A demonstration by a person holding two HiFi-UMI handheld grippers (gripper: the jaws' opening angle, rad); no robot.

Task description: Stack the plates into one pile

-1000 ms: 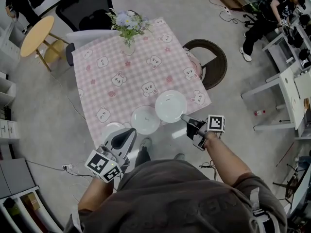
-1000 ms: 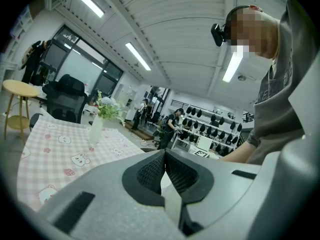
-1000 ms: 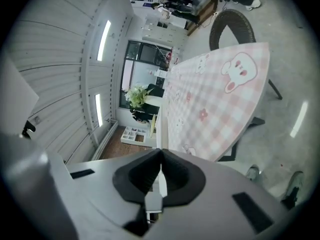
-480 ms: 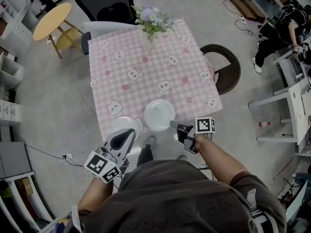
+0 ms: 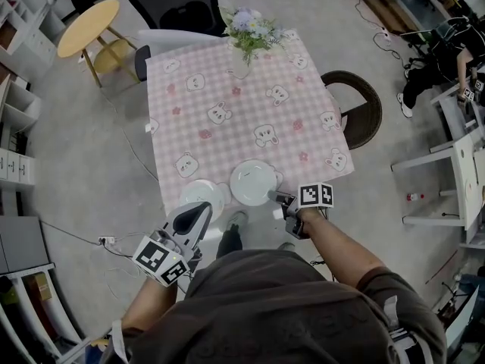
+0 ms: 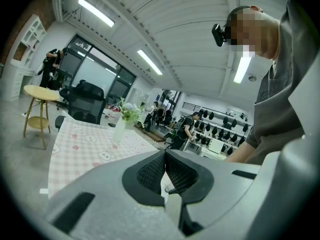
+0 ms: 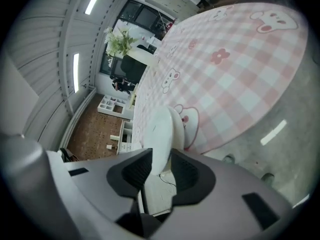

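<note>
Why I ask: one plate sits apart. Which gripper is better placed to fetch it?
Left. The left gripper is close to the lone plate, though its jaws are shut. The right gripper has just been opening its jaws, the rim of the pile between them.

Two tools show: the left tool, and the right tool, whose jaws have just been opening with a plate rim between them. There are three plates. Two are the stacked plates at the right tool's tips, with both rims visible in the right gripper view, and one is a single plate just ahead of the left tool. One tabletop bears them, with one vase of flowers far beyond both tools.
</note>
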